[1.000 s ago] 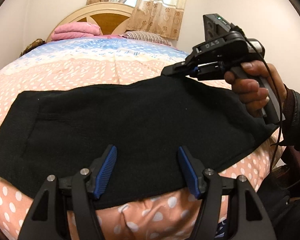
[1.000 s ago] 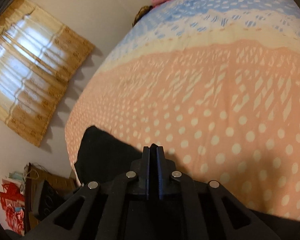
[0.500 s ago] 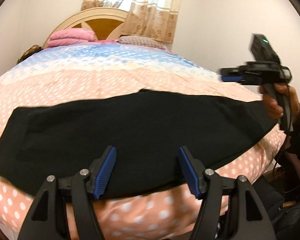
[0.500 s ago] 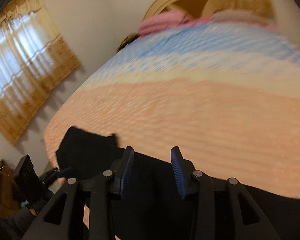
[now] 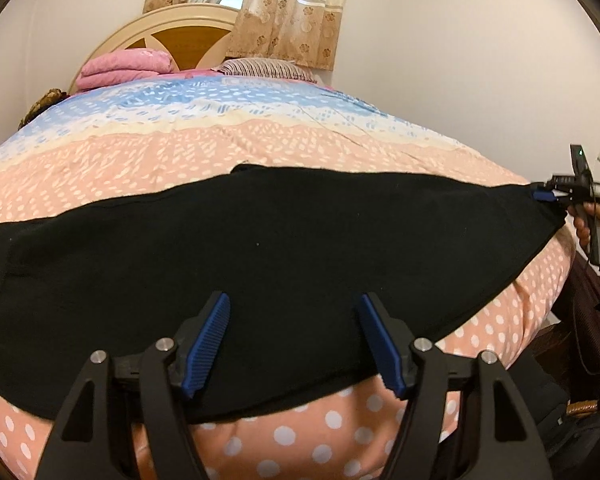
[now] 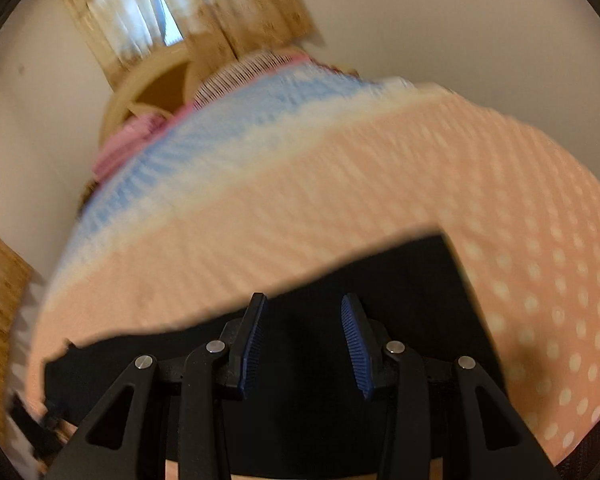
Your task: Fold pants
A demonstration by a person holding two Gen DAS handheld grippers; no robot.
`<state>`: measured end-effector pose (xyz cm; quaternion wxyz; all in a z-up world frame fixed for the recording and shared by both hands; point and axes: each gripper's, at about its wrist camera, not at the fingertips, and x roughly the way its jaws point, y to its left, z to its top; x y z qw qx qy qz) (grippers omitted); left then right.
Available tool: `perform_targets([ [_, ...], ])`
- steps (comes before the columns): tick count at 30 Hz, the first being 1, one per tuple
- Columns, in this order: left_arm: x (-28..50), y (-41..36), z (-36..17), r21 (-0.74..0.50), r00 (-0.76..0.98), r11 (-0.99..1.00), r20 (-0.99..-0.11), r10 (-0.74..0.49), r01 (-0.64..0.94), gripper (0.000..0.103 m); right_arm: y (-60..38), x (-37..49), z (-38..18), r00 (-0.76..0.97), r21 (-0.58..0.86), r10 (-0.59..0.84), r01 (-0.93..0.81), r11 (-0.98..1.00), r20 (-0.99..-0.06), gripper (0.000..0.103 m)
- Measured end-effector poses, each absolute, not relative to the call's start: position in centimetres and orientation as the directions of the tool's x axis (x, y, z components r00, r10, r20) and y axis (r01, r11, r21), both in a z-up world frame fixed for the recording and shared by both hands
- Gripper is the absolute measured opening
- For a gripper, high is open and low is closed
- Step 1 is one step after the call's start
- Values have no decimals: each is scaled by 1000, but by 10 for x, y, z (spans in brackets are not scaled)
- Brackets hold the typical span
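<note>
The black pants [image 5: 260, 248] lie flat in a long strip across the near part of the bed, waist end to the left. My left gripper [image 5: 294, 300] hovers above their near edge, jaws opening, with nothing between the blue pads. In the left wrist view my right gripper [image 5: 542, 196] is at the far right tip of the strip, held by a hand [image 5: 592, 228]. In its own blurred view the right gripper [image 6: 304, 300] stands open over the pants [image 6: 380, 272], close to a squared corner, gripping nothing.
The bed has a peach polka-dot quilt [image 5: 220, 148] with a blue band further back. A folded pink blanket [image 5: 124, 66] and a striped pillow [image 5: 264, 68] lie by the wooden headboard [image 5: 180, 36]. Dark furniture [image 5: 588, 292] stands off the bed's right edge.
My right gripper let go of the pants' far edge, opened, and swung far right to the end of the strip. The left gripper drew back a little.
</note>
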<state>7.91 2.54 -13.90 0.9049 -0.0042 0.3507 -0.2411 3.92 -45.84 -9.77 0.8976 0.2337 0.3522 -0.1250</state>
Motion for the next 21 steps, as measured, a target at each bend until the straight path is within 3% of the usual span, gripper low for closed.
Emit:
perform_targets([
  [7,74,21,-139,-131,642,888,-645,-415,441,74,-470,15,-79,804,384,-109,393,835,-585,40],
  [11,75,25,-139,-164,647,890,-633,-425,424,74,-494,29,-92,748,398,-100,455,796,-656,40],
  [17,71,31,-136,-143,658,897,-634,-407,417,74,-499,7,-76,805,462,-134,459,759,-578,40],
  [21,72,62,-124,-99,717,935,-616,-326,340,74,-484,-16,-66,828,470,-132,432,770,-545,41],
])
